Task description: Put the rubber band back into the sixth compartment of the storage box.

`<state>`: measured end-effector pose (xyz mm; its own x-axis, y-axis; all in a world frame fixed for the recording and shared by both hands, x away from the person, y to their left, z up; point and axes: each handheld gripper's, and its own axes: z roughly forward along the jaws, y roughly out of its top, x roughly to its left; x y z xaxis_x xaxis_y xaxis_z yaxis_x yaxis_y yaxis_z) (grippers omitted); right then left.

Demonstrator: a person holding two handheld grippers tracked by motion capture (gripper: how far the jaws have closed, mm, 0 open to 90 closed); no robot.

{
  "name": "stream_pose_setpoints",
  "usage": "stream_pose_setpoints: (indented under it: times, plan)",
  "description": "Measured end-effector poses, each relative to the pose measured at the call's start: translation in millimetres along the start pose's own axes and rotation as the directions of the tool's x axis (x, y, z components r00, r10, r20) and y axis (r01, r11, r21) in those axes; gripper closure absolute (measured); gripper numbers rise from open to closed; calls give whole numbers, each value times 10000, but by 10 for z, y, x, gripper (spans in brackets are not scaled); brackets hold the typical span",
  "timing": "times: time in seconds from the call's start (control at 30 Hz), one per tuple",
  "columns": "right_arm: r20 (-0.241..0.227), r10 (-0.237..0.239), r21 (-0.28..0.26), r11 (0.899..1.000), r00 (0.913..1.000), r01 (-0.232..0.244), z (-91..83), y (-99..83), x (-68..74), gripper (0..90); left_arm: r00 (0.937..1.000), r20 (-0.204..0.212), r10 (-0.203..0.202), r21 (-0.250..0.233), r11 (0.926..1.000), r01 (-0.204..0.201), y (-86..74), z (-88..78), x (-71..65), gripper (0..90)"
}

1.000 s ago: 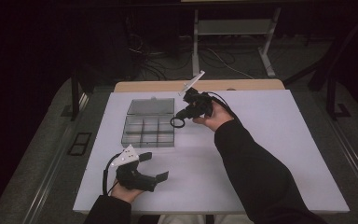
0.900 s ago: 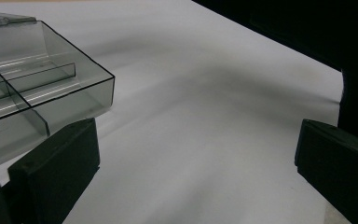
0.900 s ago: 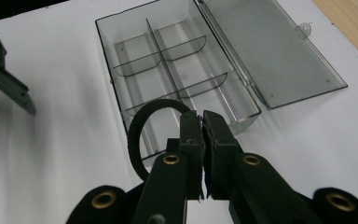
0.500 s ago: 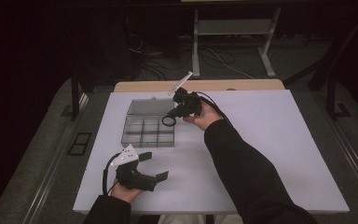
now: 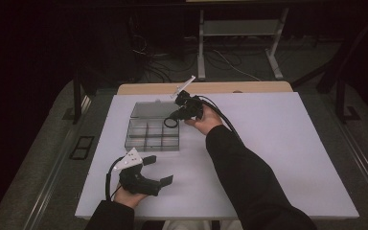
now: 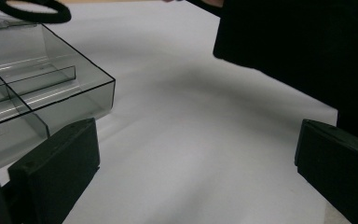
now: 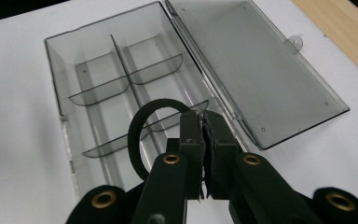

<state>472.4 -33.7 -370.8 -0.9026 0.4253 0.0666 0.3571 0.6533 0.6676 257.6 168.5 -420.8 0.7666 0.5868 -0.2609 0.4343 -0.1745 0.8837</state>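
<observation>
Up near the middle of the high view, the right gripper (image 5: 179, 113) hangs over the clear compartment box (image 5: 153, 134), its jaws pressed together on a black elastic ring (image 5: 171, 122). Seen from the right gripper view, the ring (image 7: 145, 128) loops out to the left of the closed jaws, pinched at its right edge, and hovers above the box's divided compartments (image 7: 116, 93); whether it touches the dividers cannot be told. The open lid (image 7: 256, 70) lies flat toward the upper right of that frame, on the white counter (image 7: 18, 140). Low and left in the high view, the left gripper (image 5: 155, 170) rests on the counter (image 5: 278, 143) near its front edge, jaws spread wide with nothing between them. A corner of the box (image 6: 46, 88) sits upper left in the left gripper view, the ring (image 6: 32, 9) at the top edge
</observation>
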Motion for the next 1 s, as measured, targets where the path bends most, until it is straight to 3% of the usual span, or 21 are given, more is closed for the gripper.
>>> stream_pose_setpoints:
  times: [0.2, 0.23, 0.37, 0.47, 0.73, 0.77, 0.97, 1.0]
  plan:
    - [70, 279, -82, 9996, 9996, -278, 124, -49, -57, 854, 10000, 43, -6, -5, 10000, 6, 3, 8, 4, 0]
    - [167, 343, -33, 9994, 9993, -342, 163, -69, -74, 813, 10000, 45, -8, -8, 10000, 8, 4, 8, 4, 0]
    - [132, 589, -146, 9982, 9982, -587, 168, -112, -70, 762, 10000, 35, -3, -5, 10000, 3, 3, 6, 8, 0]
    - [125, 507, -145, 9986, 9986, -505, 148, -137, -68, 752, 10000, 29, -1, 2, 10000, 1, 3, 6, 10, 0]
    - [242, 556, -293, 9981, 9982, -548, -24, -257, -7, 680, 10000, -22, -12, 23, 10000, 13, -3, -3, 12, 0]
    - [261, 815, -446, 9958, 9963, -803, -87, -288, 15, 638, 10000, -26, -17, 23, 10000, 17, -4, -2, 12, 0]
    - [413, 1075, -693, 9921, 9933, -1045, -259, -375, 32, 547, 10000, -13, 43, 69, 10000, -43, -11, 1, 7, 0]
    - [436, 1260, -884, 9886, 9911, -1218, -332, -409, 34, 498, 10000, -15, 17, 71, 10000, -17, -12, 1, 4, 0]
